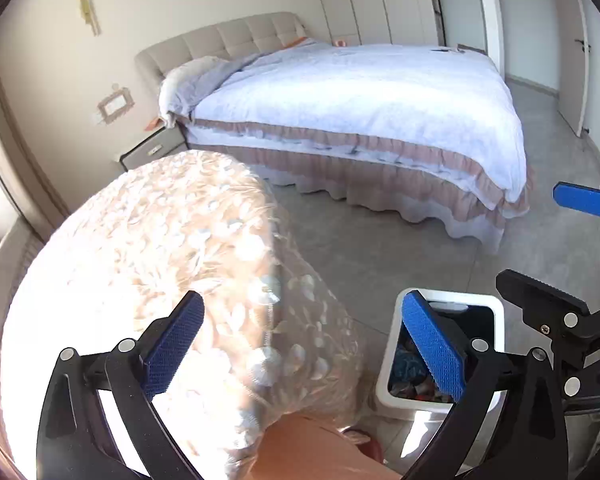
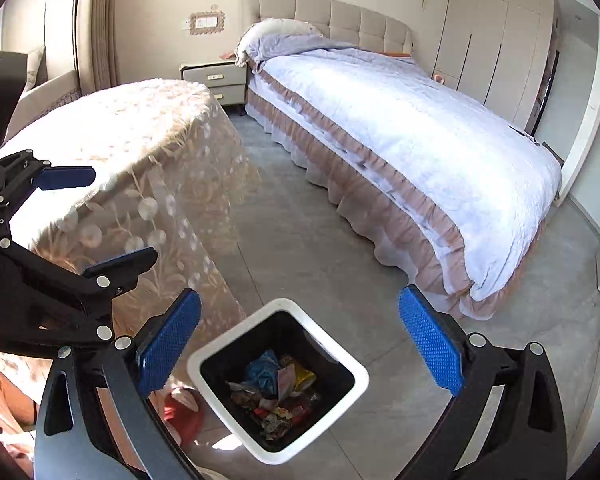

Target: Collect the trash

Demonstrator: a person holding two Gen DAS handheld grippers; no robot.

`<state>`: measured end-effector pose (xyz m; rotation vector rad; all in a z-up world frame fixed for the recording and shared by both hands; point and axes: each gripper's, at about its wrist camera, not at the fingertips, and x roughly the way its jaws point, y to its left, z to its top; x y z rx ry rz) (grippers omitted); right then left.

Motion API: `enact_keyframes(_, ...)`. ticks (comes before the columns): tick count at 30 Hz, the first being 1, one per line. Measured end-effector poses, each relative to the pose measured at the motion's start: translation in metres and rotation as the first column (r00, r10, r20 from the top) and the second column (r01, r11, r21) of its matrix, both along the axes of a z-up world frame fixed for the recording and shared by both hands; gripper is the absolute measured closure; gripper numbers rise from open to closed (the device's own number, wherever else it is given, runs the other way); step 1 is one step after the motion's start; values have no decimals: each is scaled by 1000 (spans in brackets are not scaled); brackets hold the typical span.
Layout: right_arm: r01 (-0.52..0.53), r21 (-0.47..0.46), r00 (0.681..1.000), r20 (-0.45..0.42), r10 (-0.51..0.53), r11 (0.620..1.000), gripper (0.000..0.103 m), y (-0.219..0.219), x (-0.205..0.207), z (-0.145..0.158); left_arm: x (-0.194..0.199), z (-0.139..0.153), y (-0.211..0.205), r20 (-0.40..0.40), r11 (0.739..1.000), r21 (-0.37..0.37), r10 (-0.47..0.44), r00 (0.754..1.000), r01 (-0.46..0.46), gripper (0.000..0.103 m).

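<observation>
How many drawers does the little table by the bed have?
2. The nightstand beside the bed shows an upper drawer and a lower drawer right beneath it. More could be hidden behind the tablecloth.

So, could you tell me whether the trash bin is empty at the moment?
No, the trash bin holds crumpled wrappers at its bottom.

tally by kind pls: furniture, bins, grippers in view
Beds: 1, bed
Tables: 1, table with lace cloth
Nightstands: 1, nightstand
Wardrobes: 1, wardrobe
Bins: 1, white bin, with trash inside
Grippers: 2, left gripper and right gripper, jaws open, both empty
Total: 7
</observation>
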<state>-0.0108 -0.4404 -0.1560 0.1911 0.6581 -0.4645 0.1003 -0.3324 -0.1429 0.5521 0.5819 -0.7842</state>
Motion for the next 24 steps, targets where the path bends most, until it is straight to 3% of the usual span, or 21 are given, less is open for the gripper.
enact_keyframes(3, -49, -19, 993, 103, 51, 999, 4, 30, 14, 27, 11, 29, 41, 26, 992, -63, 111, 993, -110, 5)
enact_keyframes(8, -111, -67, 976, 180, 122, 992, 4, 74, 36, 56, 18, 61, 95, 109, 962, -109, 262, 959, -251, 5)
enact_keyframes(11, -144, -72, 964, 216, 156, 987, 4, 91, 45, 75, 19, 79, 126, 117, 939, -158, 325, 938, -306, 5)
enact_keyframes(19, -219, -73, 930, 286, 231, 973, 4, 142, 53, 124, 9, 108, 199, 119, 870, -283, 450, 885, -404, 5)
enact_keyframes(24, -236, -111, 920, 293, 259, 965, 4, 172, 53, 135, 2, 115, 229, 90, 840, -342, 475, 876, -420, 5)
